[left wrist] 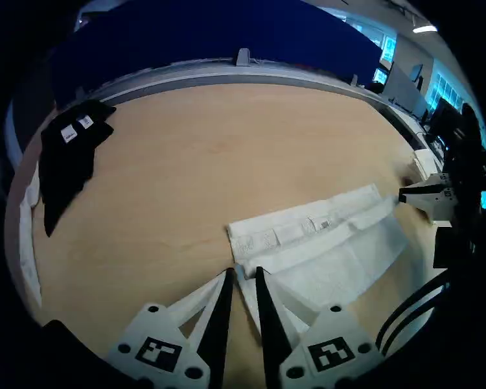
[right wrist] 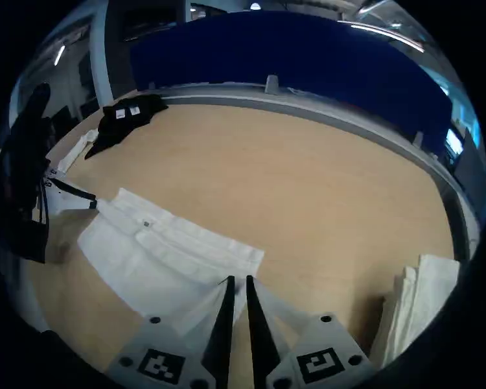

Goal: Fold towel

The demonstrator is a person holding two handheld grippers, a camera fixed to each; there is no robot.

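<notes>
A white towel (left wrist: 334, 249) lies partly folded on the wooden table (left wrist: 197, 162), one long edge doubled over with small labels showing. In the left gripper view my left gripper (left wrist: 245, 272) is shut on the towel's near corner, and white cloth runs down between its fingers. Farther right, my right gripper (left wrist: 415, 194) touches the towel's other end. In the right gripper view the towel (right wrist: 159, 249) stretches left from my right gripper (right wrist: 238, 281), which is shut on the corner in front of it. The left gripper (right wrist: 81, 198) meets the far corner there.
A black garment (left wrist: 71, 152) (right wrist: 123, 117) lies at the table's far side beside a strip of white cloth (left wrist: 26, 240). A stack of folded white towels (right wrist: 424, 298) sits near the right gripper. A blue partition (right wrist: 295, 52) backs the table. A person in dark clothing (right wrist: 23, 168) stands close.
</notes>
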